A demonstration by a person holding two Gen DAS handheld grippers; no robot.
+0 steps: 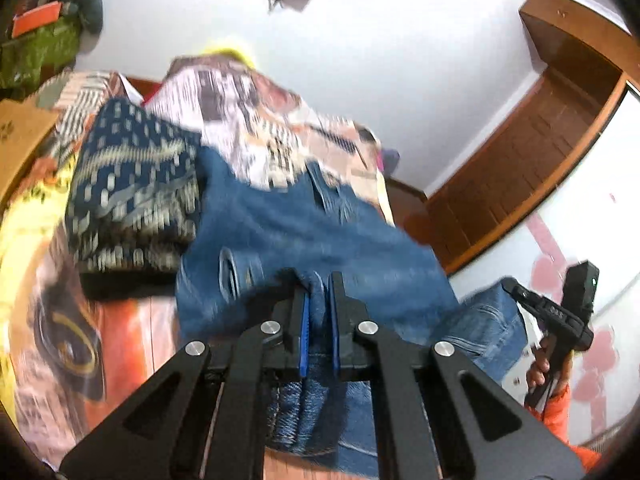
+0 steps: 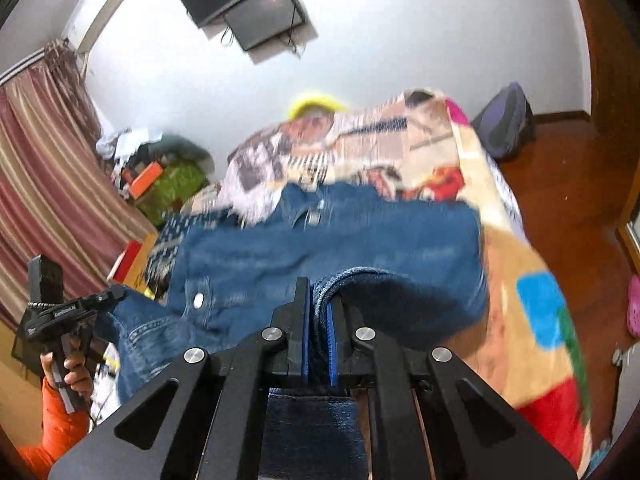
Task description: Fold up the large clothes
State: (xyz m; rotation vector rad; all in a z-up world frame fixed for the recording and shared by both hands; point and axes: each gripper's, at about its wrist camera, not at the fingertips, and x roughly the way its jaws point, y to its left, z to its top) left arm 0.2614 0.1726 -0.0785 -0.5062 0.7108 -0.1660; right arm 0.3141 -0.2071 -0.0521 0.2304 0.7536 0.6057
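The left gripper [image 1: 318, 280] is clamped on a fold of the jeans [image 1: 304, 236] at lower centre of its view. The right gripper [image 2: 320, 286] likewise pinches the denim edge. The jeans spread across the bed [image 2: 516, 248], mid-frame in both views.

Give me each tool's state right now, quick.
Left tool: closed on the blue jeans.
Right tool: closed on a fold of the same jeans.
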